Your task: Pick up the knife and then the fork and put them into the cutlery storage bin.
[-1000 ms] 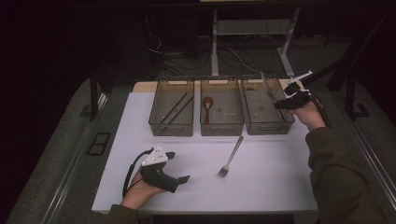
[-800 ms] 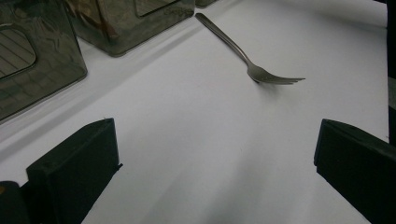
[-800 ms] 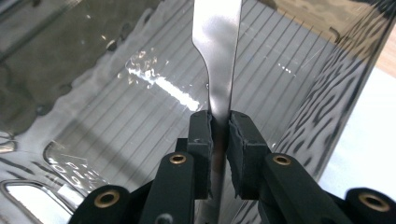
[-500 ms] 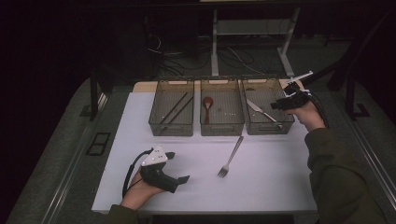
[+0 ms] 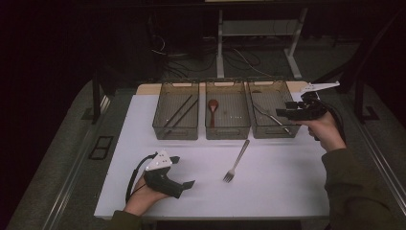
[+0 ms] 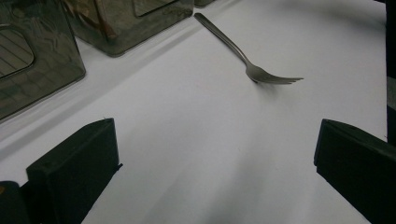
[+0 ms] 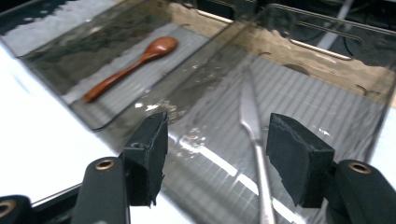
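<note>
Right gripper [image 7: 212, 161] has just been opening, jaws empty – knife [image 7: 252, 140] lies in the right bin [image 5: 275, 129]; withdraw straight, then fetch the fork [image 5: 236, 163]

High view overlooks table [image 5: 268, 191]; gripper views sit close
</note>
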### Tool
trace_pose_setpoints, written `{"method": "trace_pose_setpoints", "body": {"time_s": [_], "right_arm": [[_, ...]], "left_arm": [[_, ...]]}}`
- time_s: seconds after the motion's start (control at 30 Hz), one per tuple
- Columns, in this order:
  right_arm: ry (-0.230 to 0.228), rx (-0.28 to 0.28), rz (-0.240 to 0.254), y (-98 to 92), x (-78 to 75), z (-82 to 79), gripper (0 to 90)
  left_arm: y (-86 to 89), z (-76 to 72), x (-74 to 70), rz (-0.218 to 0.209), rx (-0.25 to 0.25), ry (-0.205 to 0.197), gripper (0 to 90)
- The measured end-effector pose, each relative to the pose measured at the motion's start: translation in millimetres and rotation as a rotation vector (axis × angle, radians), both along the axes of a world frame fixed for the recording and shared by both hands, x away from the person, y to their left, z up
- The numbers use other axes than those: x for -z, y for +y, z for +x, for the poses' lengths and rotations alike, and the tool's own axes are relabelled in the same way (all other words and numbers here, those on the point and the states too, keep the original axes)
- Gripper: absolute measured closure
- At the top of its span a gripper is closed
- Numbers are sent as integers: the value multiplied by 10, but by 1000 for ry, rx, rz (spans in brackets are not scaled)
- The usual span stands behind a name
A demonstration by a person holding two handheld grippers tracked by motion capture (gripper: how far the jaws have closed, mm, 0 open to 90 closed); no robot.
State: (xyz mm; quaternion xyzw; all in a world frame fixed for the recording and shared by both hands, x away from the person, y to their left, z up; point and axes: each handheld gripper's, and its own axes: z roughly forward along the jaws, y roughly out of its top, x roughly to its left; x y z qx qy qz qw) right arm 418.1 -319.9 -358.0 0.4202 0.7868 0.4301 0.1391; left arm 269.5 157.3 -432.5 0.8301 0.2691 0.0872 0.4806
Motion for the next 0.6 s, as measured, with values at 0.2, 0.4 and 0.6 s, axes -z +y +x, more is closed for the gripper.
{"method": "trace_pose_setpoints", "body": {"time_s": [0.2,0.4,0.6], "right_arm": [[-30,-30,20,52,9,-242,373],[-34,-59,24,151,105,-443,401],[-13,-100,6,294,222,-567,489]], "left_arm": [[-9,-1,7,-2,0,4,0],[-9,-1,6,2,3,6,0],[-8,-4,6,4,6,5,0]]}}
